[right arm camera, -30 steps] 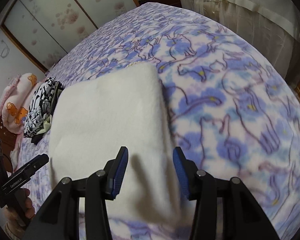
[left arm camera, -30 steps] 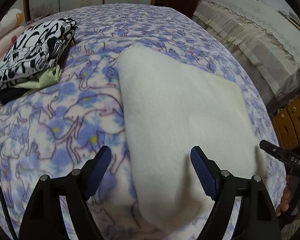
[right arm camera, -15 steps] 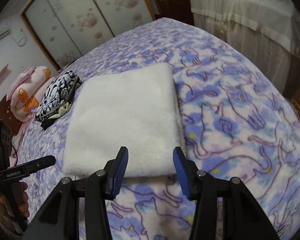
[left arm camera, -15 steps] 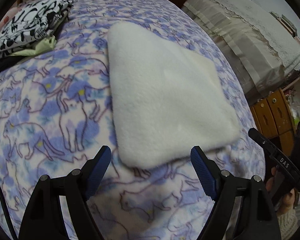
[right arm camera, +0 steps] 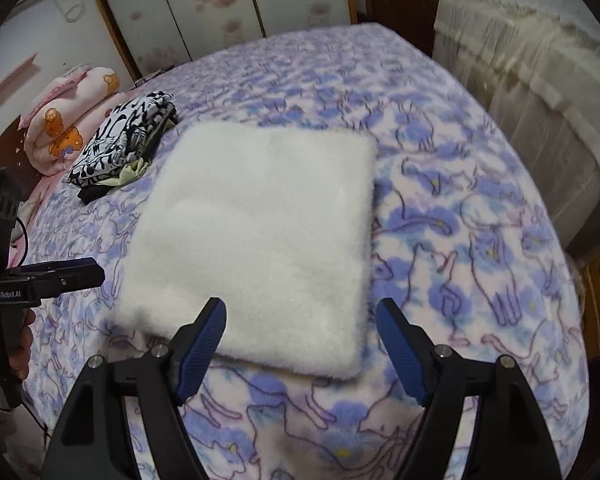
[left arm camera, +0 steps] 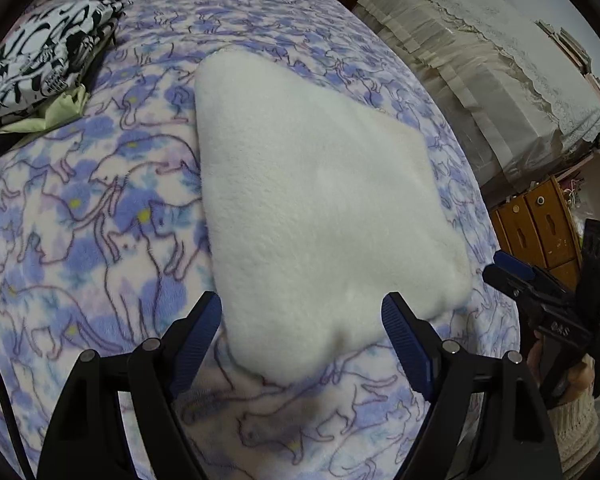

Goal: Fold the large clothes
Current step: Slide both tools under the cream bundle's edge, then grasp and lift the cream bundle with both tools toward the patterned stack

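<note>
the bed [right arm camera: 480, 208], covered w/ a purple and pink cat-print fleece, filled most of both views. on its middle lay the white fleece garment [right arm camera: 260, 236], folded into a flat, roughly square pad, its near edge just beyond both claws. a stack of folded clothes [right arm camera: 120, 144], black-and-white print on top w/ pale green and black layers under it, sat near the garment's far left corner, apart from it. a pink bear-print bundle [right arm camera: 64, 128] lay behind that stack by the wardrobe. the left claw [left arm camera: 302, 332] hovered over the garment's near corner, jaws wide apart, nothing pinched btwn the pads. the right claw [right arm camera: 300, 340] also hung above the near edge; its jaws had just been opening and stood wide, not touching the fleece.
</note>
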The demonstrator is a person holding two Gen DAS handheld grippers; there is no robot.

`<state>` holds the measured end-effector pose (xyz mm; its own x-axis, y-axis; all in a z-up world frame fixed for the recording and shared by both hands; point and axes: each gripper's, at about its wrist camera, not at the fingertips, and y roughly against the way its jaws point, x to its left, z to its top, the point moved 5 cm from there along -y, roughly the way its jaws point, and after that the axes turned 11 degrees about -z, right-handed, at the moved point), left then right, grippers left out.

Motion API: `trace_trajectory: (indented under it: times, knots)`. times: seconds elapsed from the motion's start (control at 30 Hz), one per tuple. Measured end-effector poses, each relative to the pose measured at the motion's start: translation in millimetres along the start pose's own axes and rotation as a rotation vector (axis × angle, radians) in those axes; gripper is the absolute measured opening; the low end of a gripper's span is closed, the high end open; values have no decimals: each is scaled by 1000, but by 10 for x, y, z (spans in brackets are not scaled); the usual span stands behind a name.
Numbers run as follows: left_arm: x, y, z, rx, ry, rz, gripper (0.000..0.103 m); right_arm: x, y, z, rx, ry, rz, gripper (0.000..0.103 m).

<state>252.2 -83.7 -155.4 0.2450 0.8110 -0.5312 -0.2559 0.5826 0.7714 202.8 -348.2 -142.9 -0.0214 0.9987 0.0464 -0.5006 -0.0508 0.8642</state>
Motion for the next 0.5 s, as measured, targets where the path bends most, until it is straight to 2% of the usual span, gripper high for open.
trace_trajectory:
  times: [0.2, 0.33, 0.5]
  knots:
    - [269, -347, 152, 54, 53, -58, 81, -275, -680, 74, 162, -73, 102, 78]
    - [402, -563, 201, 74, 72, -69, 88, -315, -1003, 59, 221, -124, 264, 77]
    - [509, -754, 245, 75, 100, -133, 99, -280, -1282, 73, 247, -192, 437, 79]
